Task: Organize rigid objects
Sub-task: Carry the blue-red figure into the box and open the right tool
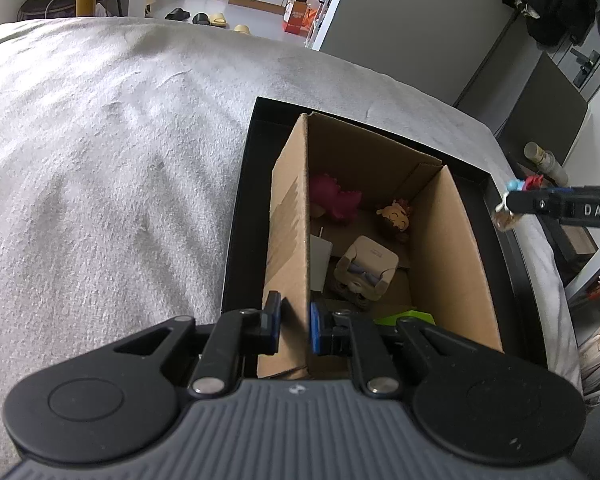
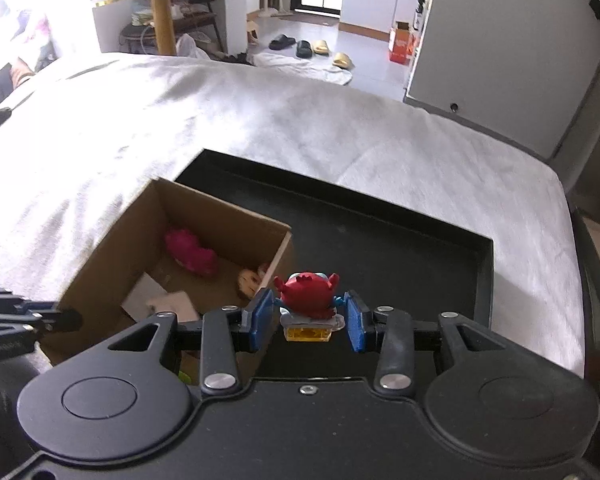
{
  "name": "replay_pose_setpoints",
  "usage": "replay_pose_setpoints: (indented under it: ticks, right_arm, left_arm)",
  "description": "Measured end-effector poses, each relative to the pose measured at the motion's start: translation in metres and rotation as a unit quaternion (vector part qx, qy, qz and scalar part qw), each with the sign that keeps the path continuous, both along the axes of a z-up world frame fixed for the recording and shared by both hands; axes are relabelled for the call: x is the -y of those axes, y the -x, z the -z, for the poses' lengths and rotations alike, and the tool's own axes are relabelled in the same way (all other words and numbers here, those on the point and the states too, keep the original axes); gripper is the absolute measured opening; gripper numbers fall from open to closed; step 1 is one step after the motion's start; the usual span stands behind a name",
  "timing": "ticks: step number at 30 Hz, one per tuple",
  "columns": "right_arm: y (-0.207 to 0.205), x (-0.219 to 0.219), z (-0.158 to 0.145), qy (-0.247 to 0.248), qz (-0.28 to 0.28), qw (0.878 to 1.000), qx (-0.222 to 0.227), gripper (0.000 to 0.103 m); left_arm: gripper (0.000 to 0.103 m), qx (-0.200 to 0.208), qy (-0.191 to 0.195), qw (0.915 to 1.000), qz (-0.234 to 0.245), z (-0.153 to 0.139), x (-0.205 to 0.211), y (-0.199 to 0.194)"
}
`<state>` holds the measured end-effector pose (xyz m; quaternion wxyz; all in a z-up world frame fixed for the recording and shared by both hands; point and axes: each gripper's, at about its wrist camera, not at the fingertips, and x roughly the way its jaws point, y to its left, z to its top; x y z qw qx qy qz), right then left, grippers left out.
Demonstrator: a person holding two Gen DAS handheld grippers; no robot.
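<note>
An open cardboard box [image 1: 440, 240] stands in a black tray [image 1: 240, 200] on the bed. My left gripper [image 1: 294, 316] is shut on the box's near left wall, one pad outside and one inside. In the box lie a pink toy [image 1: 334, 198], a smiling yellow-faced figure [image 1: 396, 216], a beige boxy figure [image 1: 366, 268], a white card and something green. My right gripper [image 2: 310, 312] is shut on a small red figurine [image 2: 308, 298] with a yellow base, held in the air just right of the box [image 2: 112, 248], over the tray [image 2: 380, 248]. The left wrist view shows that figurine [image 1: 528, 182] above the tray's right rim.
A pale grey blanket [image 1: 100, 160] covers the bed around the tray. The bed's edge drops off at the right, beside a grey cabinet [image 2: 500, 40]. Slippers [image 2: 300, 46] and an orange carton lie on the floor beyond. A person's leg shows at the far left of the right wrist view.
</note>
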<state>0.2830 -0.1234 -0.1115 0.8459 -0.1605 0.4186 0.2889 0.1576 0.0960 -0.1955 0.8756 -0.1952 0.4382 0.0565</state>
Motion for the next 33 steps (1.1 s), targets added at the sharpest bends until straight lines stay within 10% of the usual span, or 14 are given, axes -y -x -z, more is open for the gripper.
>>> replay_pose_setpoints:
  ticks: [33]
  right_arm:
    - [0.014,-0.035,-0.007,-0.021,0.004,0.999,-0.028,0.048]
  left_arm:
    - [0.014,0.007,0.023,0.9997,-0.001,0.003,-0.008,0.001]
